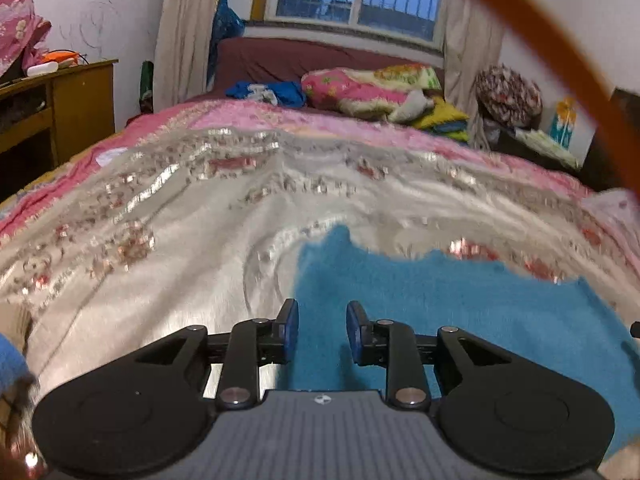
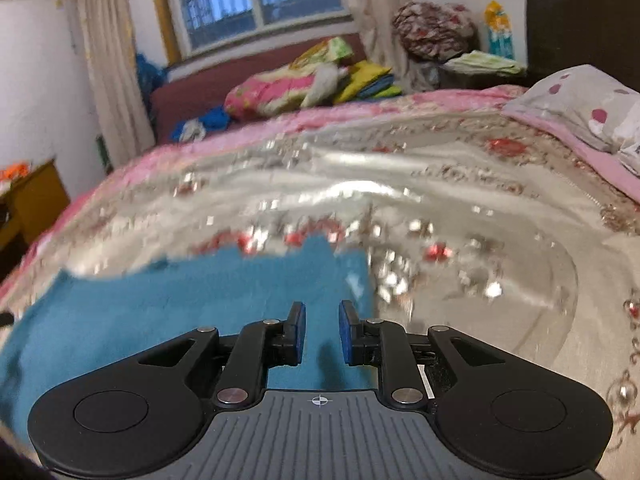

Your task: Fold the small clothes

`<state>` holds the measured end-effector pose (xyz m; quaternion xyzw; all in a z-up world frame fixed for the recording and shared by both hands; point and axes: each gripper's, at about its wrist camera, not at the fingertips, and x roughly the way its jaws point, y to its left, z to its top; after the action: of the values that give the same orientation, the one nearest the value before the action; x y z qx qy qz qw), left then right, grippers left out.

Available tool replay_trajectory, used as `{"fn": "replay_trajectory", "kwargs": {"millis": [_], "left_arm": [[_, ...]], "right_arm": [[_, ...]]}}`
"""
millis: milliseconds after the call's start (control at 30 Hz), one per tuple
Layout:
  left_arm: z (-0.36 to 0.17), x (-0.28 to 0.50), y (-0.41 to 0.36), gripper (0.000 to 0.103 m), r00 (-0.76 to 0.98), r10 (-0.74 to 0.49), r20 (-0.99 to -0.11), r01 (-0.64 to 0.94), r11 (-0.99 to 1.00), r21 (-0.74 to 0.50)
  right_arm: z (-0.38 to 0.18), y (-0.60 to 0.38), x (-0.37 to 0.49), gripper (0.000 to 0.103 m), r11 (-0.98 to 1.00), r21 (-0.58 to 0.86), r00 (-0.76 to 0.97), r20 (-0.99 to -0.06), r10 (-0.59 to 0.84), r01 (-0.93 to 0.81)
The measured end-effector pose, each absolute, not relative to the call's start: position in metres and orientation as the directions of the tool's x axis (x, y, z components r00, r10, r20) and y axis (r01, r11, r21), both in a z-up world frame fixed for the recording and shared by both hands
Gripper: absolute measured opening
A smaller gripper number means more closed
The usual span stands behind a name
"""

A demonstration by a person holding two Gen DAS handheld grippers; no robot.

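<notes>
Lying flat on silvery embroidered bedspread (image 1: 168, 264): fuzzy blue cloth (image 1: 440, 300) | left tool (image 1: 322, 330) parted, empty, above cloth's left edge | right tool (image 2: 322, 332) parted, empty, above its right edge

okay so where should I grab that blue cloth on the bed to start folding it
Probably at its two side edges. The blue cloth lies flat on the bedspread, so the left gripper could pinch the left edge just ahead of it, and the right gripper the right edge, each coming in low from the near side.
</notes>
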<state>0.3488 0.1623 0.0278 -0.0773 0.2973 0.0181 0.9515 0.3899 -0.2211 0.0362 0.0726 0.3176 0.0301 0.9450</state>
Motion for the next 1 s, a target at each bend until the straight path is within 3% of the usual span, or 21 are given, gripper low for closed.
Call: {"fn": "replay_trajectory", "kwargs": {"millis": [267, 633, 767, 1000], "left_arm": [[0.009, 0.354, 0.172, 0.035, 0.778, -0.027, -0.627, -0.124, 0.973, -0.196], [0.02, 0.323, 0.167, 0.035, 0.791, -0.003, -0.612, -0.118, 0.981, -0.156], [0.014, 0.321, 0.166, 0.035, 0.76, 0.014, -0.649, -0.134, 0.982, -0.136], [0.024, 0.303, 0.158, 0.035, 0.747, 0.026, -0.664, -0.135, 0.984, -0.113]], "right_arm": [[0.015, -0.221, 0.401, 0.013, 0.99, 0.136, 0.759, -0.648, 0.064, 0.033], [0.041, -0.202, 0.368, 0.019, 0.996, 0.088, 0.801, -0.593, 0.078, -0.032], [0.024, -0.197, 0.377, 0.019, 0.998, 0.055, 0.74, -0.67, 0.059, -0.03], [0.046, -0.192, 0.359, 0.02, 0.997, 0.063, 0.764, -0.641, 0.077, -0.047]]}}
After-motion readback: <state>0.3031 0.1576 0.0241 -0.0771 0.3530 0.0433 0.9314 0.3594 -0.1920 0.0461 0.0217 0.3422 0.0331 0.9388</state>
